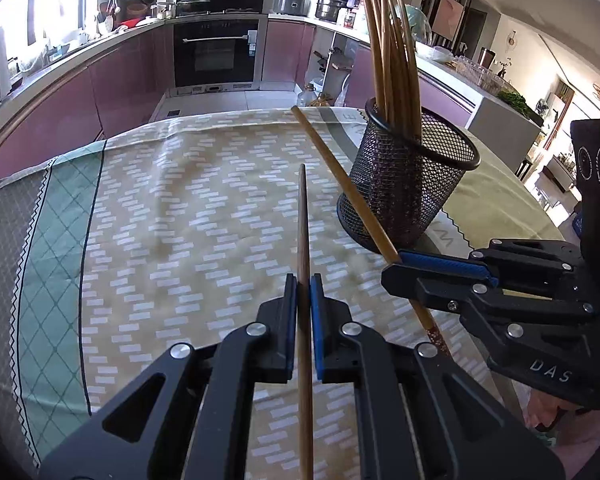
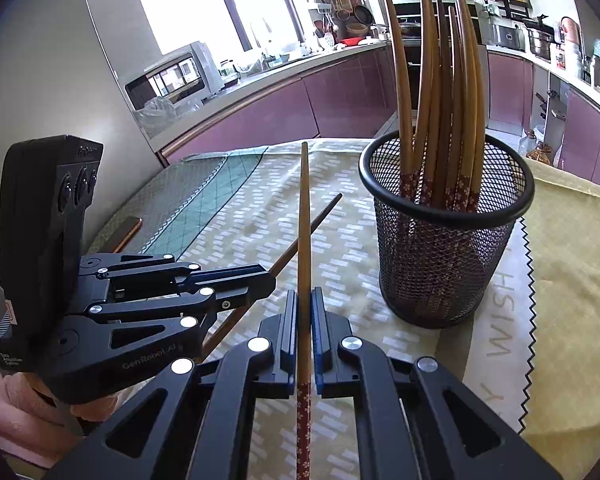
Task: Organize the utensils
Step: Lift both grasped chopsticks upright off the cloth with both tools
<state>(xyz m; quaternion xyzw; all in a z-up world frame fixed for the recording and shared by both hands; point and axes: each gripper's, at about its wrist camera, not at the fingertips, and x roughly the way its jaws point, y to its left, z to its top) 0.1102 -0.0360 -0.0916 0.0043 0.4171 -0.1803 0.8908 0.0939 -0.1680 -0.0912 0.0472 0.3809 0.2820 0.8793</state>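
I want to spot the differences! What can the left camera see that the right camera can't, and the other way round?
Only the left wrist view shows the oven straight ahead and the dining area far right.

Only the right wrist view shows the big window, the microwave and a phone lying on the cloth.

Both show the mesh cup of chopsticks, the tablecloth, and the left tool and right tool, each shut on one chopstick.

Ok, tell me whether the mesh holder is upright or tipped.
Upright: the mesh holder stands on its base on the tablecloth, rim upward, with chopsticks standing inside.
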